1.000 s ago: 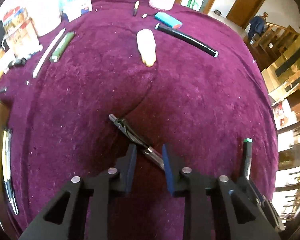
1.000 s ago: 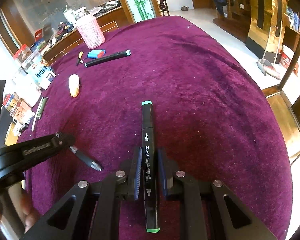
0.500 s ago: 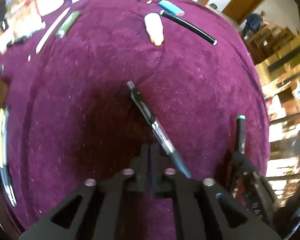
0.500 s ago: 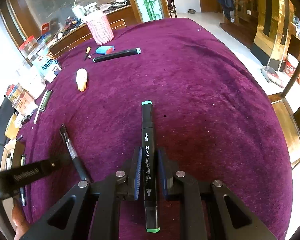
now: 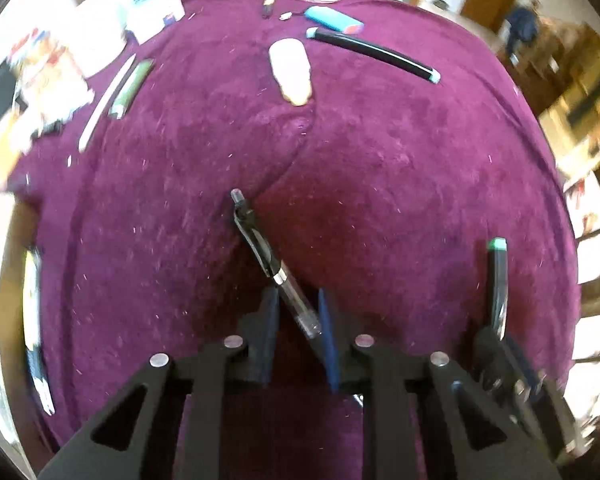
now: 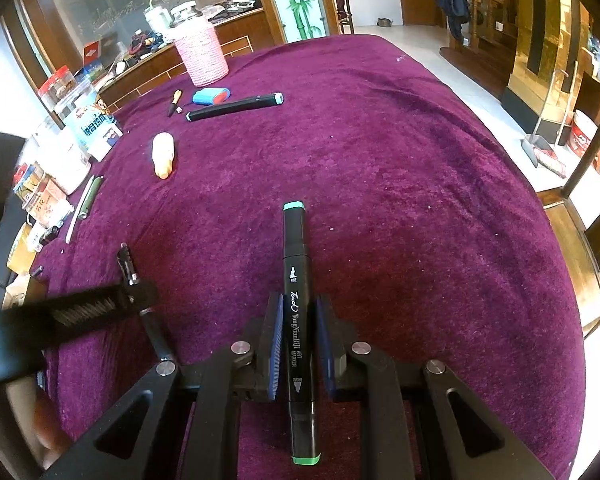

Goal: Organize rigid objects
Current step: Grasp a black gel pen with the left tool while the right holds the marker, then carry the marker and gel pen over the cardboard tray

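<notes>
On our left gripper (image 5: 294,312) the fingers (image 5: 268,312) stand parted, with a gap on either side of the black-and-clear pen (image 5: 274,264) that runs between them. The pen's clear barrel lies low between the fingers, nearer the right one, and its black clip end stretches forward and to the left, out over the purple cloth covering the desk (image 5: 400,168); we cannot tell whether the right finger touches the barrel. In the right wrist view the same pen (image 6: 130,266) shows to the left of our right fingers, partly hidden behind the left gripper's black body. Our right gripper (image 6: 298,334) has its fingers (image 6: 276,336) pressed against both sides of a black art marker (image 6: 298,312), gripping it around its printed middle. The marker points straight forward between the fingers, its teal cap ahead of the fingertips and its green end back towards the camera. Far ahead of the right fingers and to their left, a second black marker (image 6: 234,107) lies on the cloth beside a blue case (image 6: 211,96), with a white-and-orange bottle (image 6: 163,156) nearer to us than those two. Beyond them stands a pink woven holder (image 6: 202,56). Further left a green pen (image 6: 90,196) lies next to a thin white stick (image 6: 78,210).
</notes>
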Action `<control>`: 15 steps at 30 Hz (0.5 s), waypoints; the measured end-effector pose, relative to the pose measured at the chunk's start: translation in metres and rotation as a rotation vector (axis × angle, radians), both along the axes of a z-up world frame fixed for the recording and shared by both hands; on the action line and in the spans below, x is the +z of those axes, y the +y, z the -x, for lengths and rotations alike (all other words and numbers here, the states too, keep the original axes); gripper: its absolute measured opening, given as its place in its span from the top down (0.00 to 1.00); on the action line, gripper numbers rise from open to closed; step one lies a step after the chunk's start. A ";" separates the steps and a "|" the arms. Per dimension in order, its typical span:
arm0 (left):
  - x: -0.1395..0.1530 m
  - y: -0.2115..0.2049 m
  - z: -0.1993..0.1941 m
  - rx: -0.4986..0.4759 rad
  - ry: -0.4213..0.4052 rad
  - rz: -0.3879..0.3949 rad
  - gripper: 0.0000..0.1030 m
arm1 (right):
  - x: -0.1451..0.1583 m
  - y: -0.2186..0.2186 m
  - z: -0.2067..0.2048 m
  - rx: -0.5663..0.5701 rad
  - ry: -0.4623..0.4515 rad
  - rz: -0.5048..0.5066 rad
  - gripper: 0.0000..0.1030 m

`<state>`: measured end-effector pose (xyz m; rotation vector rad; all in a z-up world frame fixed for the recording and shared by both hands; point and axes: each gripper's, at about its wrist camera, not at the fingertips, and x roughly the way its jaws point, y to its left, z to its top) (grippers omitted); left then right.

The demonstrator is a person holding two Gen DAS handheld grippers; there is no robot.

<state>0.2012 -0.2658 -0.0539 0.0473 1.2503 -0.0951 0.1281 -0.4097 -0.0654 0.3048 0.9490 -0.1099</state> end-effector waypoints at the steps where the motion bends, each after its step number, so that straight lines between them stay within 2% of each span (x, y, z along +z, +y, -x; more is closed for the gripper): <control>1: 0.001 0.000 0.000 -0.042 0.009 -0.008 0.82 | 0.000 0.000 0.000 0.001 0.001 0.001 0.83; 3: 0.003 0.008 0.002 -0.087 0.036 0.022 0.90 | -0.001 0.002 0.000 0.008 0.001 0.003 0.83; 6: 0.005 0.030 0.021 -0.209 0.045 0.038 0.90 | -0.001 0.004 0.000 0.018 0.002 0.003 0.84; 11: 0.008 0.058 0.049 -0.244 -0.011 0.025 0.90 | -0.001 0.020 -0.002 0.113 0.001 -0.015 0.84; 15: 0.002 0.047 0.061 -0.267 -0.092 -0.039 0.87 | -0.005 0.038 -0.002 0.180 0.015 0.021 0.83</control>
